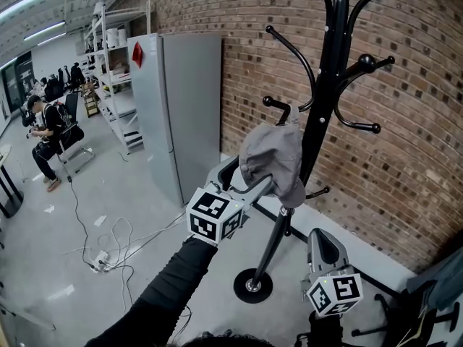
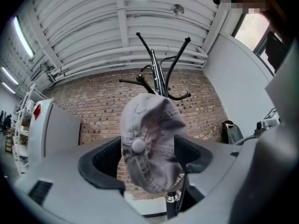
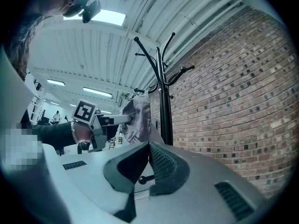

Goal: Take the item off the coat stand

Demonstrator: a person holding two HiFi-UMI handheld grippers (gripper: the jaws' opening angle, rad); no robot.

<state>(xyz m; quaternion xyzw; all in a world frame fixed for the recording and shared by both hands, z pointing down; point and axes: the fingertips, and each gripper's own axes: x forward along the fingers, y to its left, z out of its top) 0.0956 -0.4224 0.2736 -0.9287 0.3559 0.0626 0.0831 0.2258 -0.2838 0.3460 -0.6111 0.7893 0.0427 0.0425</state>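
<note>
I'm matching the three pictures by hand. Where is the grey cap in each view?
Head view: cap at centre, hanging just left of the pole.
Left gripper view: cap at centre, large, covering most of the pole.
Right gripper view: cap small, left of centre, beside the pole.
Shared landmark: the black pole with its hooks.

The cap (image 1: 273, 157) is faded grey. The coat stand (image 1: 318, 121) is glossy black. The brick wall (image 1: 419, 143) is red-brown with pale mortar lines. The left tool (image 2: 148, 160) and right tool (image 3: 147, 153) are light grey, their cubes (image 1: 214, 215) patterned in black-and-white squares. The cabinet (image 1: 184, 100) is grey with a red mark.
</note>
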